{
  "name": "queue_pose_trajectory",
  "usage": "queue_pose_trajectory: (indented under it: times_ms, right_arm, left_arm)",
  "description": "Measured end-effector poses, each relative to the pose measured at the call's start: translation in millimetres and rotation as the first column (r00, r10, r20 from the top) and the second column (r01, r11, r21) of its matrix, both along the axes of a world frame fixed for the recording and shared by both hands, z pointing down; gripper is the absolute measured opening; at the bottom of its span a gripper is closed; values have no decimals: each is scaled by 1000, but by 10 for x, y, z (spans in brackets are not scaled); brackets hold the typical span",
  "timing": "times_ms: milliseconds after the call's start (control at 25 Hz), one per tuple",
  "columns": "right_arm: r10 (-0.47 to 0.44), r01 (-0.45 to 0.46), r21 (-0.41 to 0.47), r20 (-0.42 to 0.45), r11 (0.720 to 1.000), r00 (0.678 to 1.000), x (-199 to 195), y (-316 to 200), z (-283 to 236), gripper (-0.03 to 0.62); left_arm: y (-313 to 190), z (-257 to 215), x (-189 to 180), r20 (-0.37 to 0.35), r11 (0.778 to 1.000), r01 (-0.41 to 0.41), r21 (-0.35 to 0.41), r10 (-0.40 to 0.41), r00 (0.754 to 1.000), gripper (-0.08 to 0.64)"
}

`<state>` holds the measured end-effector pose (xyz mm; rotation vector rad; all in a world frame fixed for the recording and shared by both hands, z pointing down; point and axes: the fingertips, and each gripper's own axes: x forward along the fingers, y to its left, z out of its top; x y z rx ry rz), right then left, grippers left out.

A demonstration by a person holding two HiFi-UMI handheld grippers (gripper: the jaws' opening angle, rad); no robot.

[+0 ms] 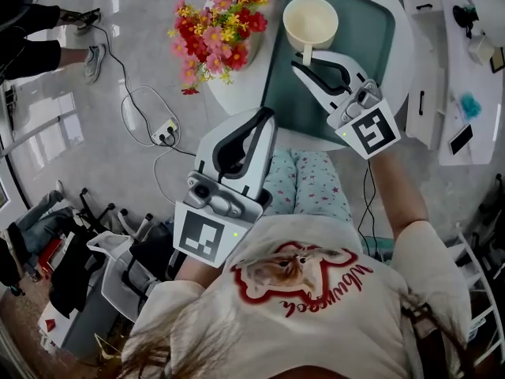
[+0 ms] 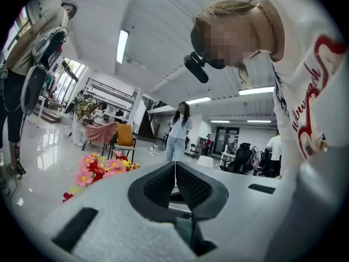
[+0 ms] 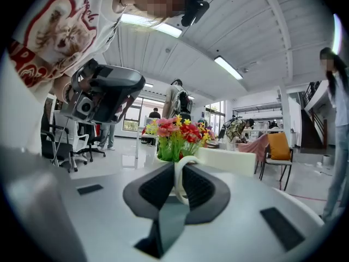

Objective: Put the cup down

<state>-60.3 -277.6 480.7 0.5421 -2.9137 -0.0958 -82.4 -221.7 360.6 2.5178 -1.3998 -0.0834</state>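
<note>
A cream cup (image 1: 311, 20) is over the far part of a dark green tray (image 1: 379, 46) on the round white table. I cannot tell whether its base touches the tray. My right gripper (image 1: 304, 60) is shut on the cup's handle. In the right gripper view the white handle (image 3: 176, 174) runs between the black pads, with the cup body (image 3: 229, 160) just beyond. My left gripper (image 1: 264, 115) hangs over my lap, short of the table. Its jaws are pressed together on nothing, as the left gripper view (image 2: 175, 182) also shows.
A bunch of red, pink and yellow flowers (image 1: 217, 26) stands on the table just left of the tray. White drawer units (image 1: 442, 69) are to the right. Cables and a power strip (image 1: 164, 133) lie on the floor at left. People and chairs are farther off.
</note>
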Motion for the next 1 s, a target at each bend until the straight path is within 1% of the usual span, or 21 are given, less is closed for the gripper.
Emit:
queue_pose_trajectory:
  times_ms: [40, 200, 400, 800, 1000]
  right_arm:
    - [2, -2, -5, 5, 1000, 1000, -2, -9, 7, 54]
    - [-8, 8, -4, -32, 1000, 999, 21, -27, 120, 54]
    - [18, -16, -48, 36, 999, 999, 17, -61, 118, 54]
    - [30, -27, -74, 44, 997, 999, 51, -66, 180, 54]
    - [30, -27, -95, 32, 995, 999, 60, -42, 216, 54]
  left_arm:
    - [-1, -1, -6, -1, 1000, 2, -1, -2, 1000, 17]
    - [-9, -2, -19, -3, 1000, 8, 1, -8, 1000, 17]
    - [-19, -5, -41, -4, 1000, 12, 1, -12, 1000, 17]
    - [-35, 9, -2, -10, 1000, 5, -5, -6, 1000, 17]
    - [-39, -16, 27, -9, 1000, -3, -4, 3, 1000, 17]
